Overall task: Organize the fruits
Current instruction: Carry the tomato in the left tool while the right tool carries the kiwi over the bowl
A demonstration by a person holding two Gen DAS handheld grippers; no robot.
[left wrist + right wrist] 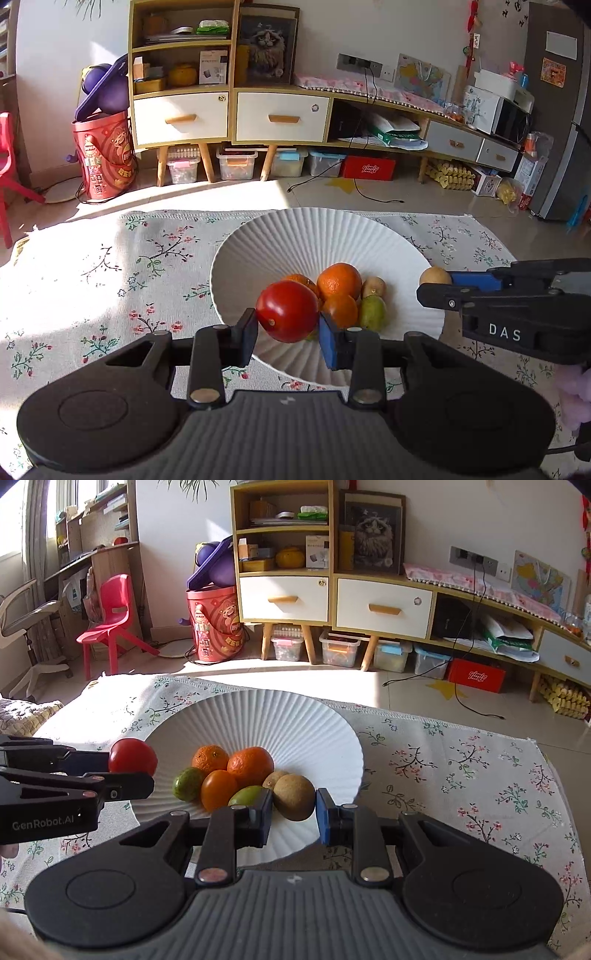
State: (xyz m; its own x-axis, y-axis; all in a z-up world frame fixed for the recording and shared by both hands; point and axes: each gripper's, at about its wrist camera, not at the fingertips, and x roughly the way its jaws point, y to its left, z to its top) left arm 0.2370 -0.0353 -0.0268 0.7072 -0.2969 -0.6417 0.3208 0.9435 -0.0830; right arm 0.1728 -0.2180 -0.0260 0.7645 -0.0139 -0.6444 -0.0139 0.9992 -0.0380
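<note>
A white ribbed bowl (280, 240) (258, 716) sits on the floral cloth and holds oranges (339, 280) (250, 765), green fruits (373, 312) (188, 783) and a small brown fruit (373, 287). My left gripper (288, 326) is shut on a red tomato (287, 311), held over the bowl's near side; it also shows in the right wrist view (133, 757). My right gripper (293, 803) is shut on a brown kiwi (294, 796), held over the bowl's right part; the kiwi shows in the left wrist view (435, 276).
The floral tablecloth (110, 280) (461, 775) covers the table around the bowl. Beyond the table's far edge are the tiled floor, a wooden cabinet (229, 114), a red bucket (105, 158) and a red chair (110, 616).
</note>
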